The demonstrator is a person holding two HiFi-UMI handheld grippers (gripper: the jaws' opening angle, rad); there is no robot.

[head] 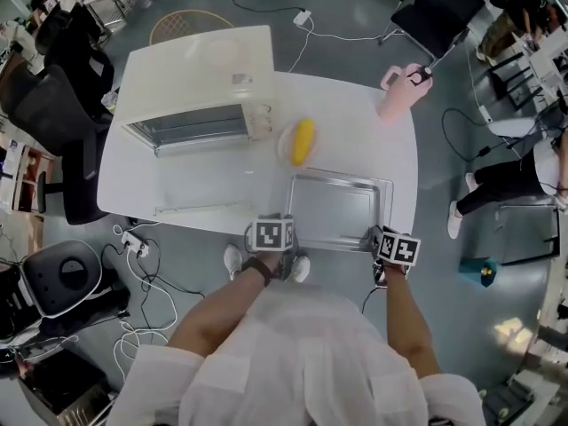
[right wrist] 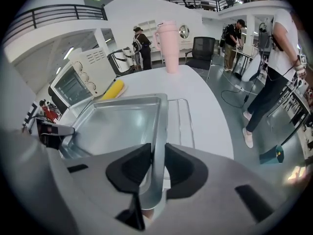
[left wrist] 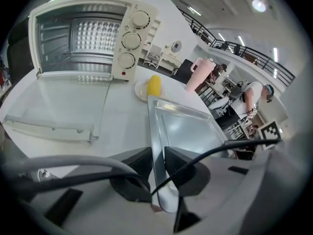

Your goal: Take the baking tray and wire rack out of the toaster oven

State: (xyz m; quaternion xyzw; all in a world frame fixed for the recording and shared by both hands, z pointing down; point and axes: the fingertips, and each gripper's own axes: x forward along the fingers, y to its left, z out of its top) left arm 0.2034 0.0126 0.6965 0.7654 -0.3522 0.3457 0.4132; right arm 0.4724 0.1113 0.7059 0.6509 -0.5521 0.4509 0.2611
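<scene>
A silver baking tray (head: 335, 209) lies over the near right part of the white table (head: 355, 122), lengthwise between my two grippers. My left gripper (head: 286, 220) is shut on the tray's left rim (left wrist: 152, 126), with the rim pinched between both pads. My right gripper (head: 378, 236) is shut on the tray's right rim (right wrist: 160, 131). Thin wires of a rack (right wrist: 186, 121) show just beyond that rim, under the tray. The cream toaster oven (head: 200, 82) stands at the far left with its glass door (head: 197, 183) folded down, and its cavity (left wrist: 73, 38) looks empty.
A yellow item on a small plate (head: 302, 141) sits between the oven and the tray. A pink lidded mug (head: 397, 91) stands at the table's far right edge. Black chairs (head: 53, 105) and cables (head: 146, 264) ring the table. People stand further off.
</scene>
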